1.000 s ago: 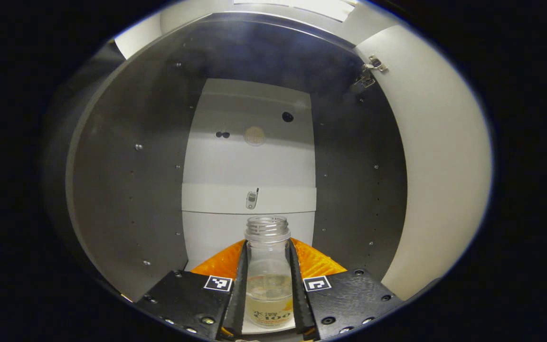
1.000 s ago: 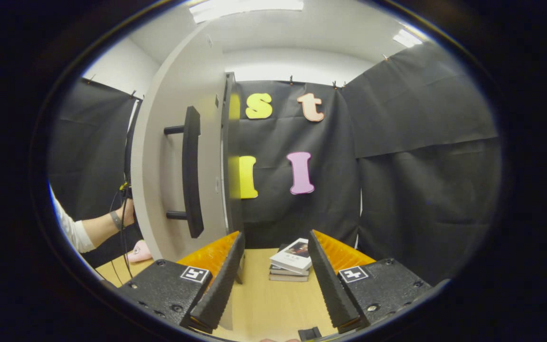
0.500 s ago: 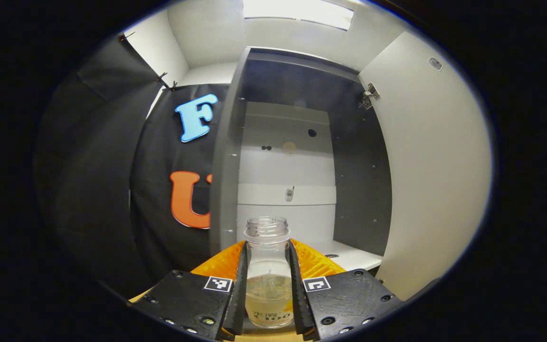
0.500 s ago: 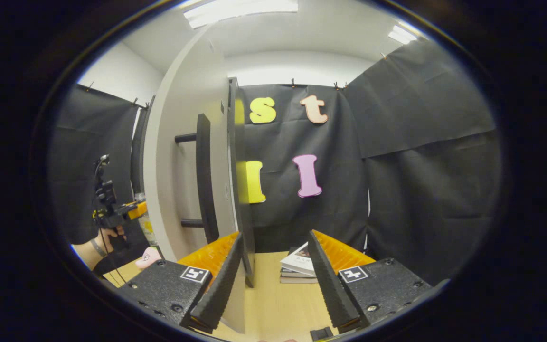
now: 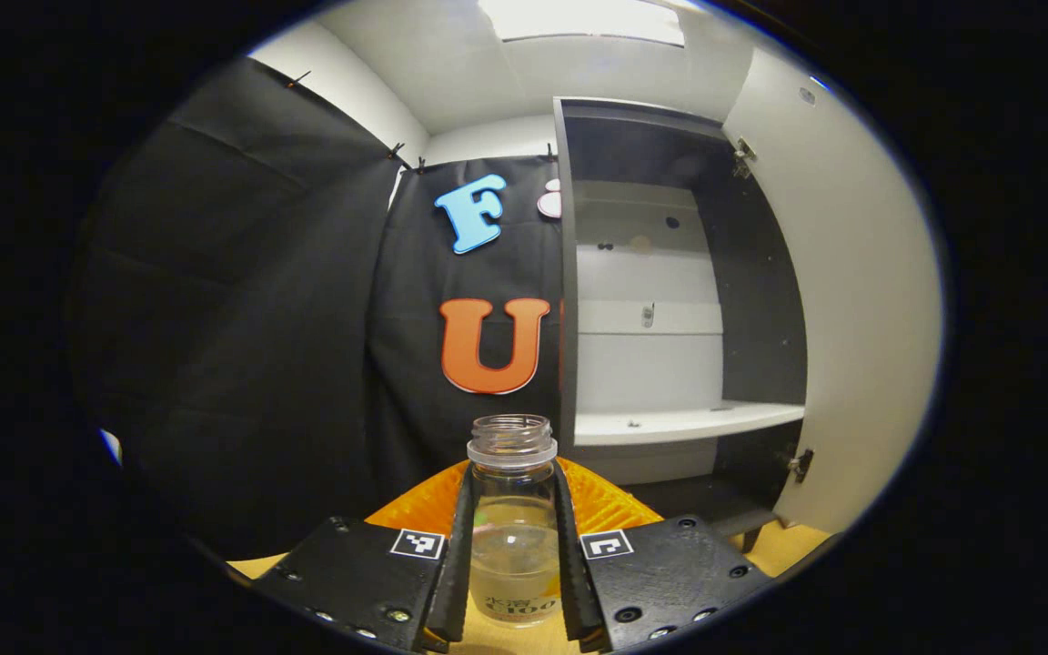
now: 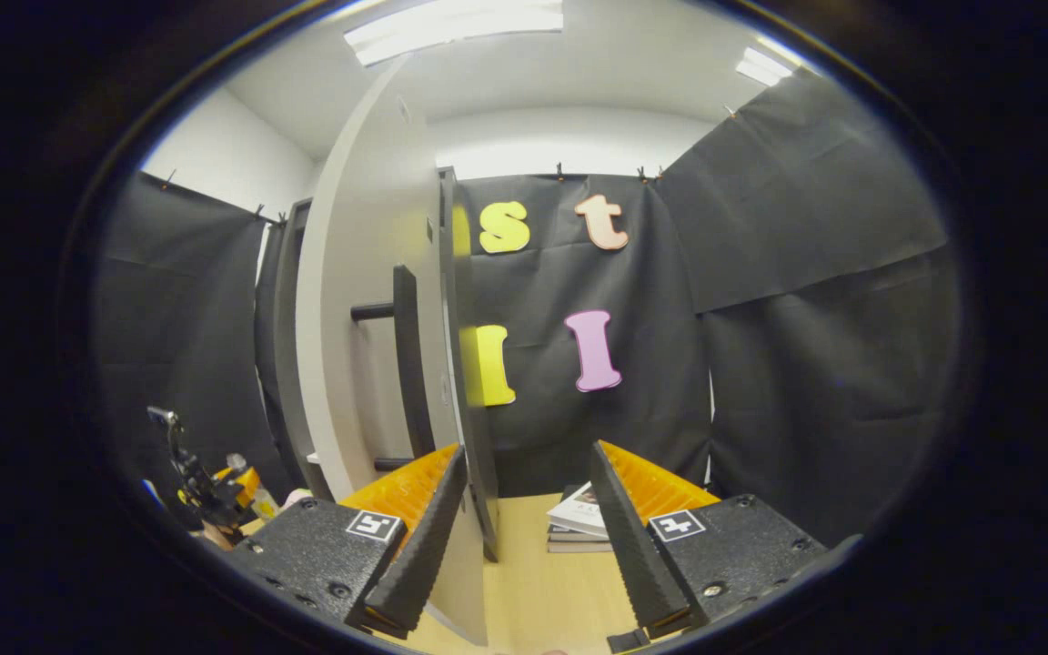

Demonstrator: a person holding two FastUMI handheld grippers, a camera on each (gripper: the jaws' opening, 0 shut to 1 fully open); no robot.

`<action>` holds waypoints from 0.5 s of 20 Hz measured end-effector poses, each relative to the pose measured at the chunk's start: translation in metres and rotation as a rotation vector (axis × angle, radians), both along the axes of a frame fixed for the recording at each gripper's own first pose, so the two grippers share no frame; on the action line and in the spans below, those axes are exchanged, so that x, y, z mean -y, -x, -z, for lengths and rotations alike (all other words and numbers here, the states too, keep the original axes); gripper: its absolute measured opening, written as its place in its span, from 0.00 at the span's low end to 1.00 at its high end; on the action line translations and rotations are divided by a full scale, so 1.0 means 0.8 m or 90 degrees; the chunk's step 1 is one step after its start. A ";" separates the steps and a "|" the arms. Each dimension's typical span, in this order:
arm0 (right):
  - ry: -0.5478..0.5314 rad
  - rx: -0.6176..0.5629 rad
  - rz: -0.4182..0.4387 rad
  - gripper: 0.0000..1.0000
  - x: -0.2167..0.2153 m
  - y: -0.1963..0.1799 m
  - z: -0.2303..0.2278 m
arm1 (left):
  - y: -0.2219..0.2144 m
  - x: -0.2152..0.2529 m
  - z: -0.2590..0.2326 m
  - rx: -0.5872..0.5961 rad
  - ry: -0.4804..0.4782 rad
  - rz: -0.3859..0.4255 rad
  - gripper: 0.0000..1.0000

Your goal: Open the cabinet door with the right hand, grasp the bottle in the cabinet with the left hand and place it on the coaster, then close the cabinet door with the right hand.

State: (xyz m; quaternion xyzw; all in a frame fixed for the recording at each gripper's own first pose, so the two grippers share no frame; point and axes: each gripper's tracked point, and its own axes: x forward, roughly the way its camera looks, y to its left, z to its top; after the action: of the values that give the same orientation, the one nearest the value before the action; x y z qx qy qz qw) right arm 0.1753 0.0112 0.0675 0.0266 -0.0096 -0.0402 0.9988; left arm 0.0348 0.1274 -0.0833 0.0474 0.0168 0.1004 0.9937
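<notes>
My left gripper (image 5: pixel 512 555) is shut on a clear glass bottle (image 5: pixel 512 518) with no cap and a little pale liquid in it, held upright. Ahead and to the right in the left gripper view stands the open cabinet (image 5: pixel 651 300), its white shelf (image 5: pixel 688 421) bare, its white door (image 5: pixel 851 300) swung out to the right. In the right gripper view my right gripper (image 6: pixel 524 537) is open with nothing between its fingers, just in front of the door's edge (image 6: pixel 460 382) and its black handle (image 6: pixel 410 359). The left gripper (image 6: pixel 215 496) with the bottle shows low at the left there.
A small stack of books (image 6: pixel 579 523) lies on the light wooden table (image 6: pixel 542 591) ahead of my right gripper. Something small and pink (image 6: pixel 295 497) sits on the table by the door's foot. Black cloth walls close the booth all round.
My left gripper has drawn the bottle back out of the cabinet and swung left, so the cabinet now stands off to the right. The right gripper has backed slightly from the door.
</notes>
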 end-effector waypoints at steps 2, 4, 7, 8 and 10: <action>0.000 -0.005 0.004 0.84 -0.001 0.001 -0.003 | 0.016 -0.003 0.035 -0.021 -0.009 -0.013 0.40; 0.005 -0.003 0.011 0.85 -0.001 0.004 -0.009 | 0.029 -0.014 0.061 -0.024 -0.029 -0.041 0.40; 0.012 -0.011 0.018 0.84 -0.004 0.008 -0.009 | 0.047 -0.034 0.100 -0.033 -0.072 -0.086 0.40; 0.016 -0.016 0.020 0.84 -0.006 0.009 -0.009 | 0.051 -0.033 0.114 -0.038 -0.070 -0.087 0.40; 0.026 -0.022 0.027 0.84 -0.008 0.011 -0.010 | 0.059 -0.039 0.125 -0.036 -0.059 -0.103 0.40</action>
State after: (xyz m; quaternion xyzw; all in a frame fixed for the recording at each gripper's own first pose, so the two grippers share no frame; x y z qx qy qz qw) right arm 0.1665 0.0175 0.0758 0.0051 0.0064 -0.0613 0.9981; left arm -0.0126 0.1588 -0.1833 0.0949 0.0440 0.1795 0.9782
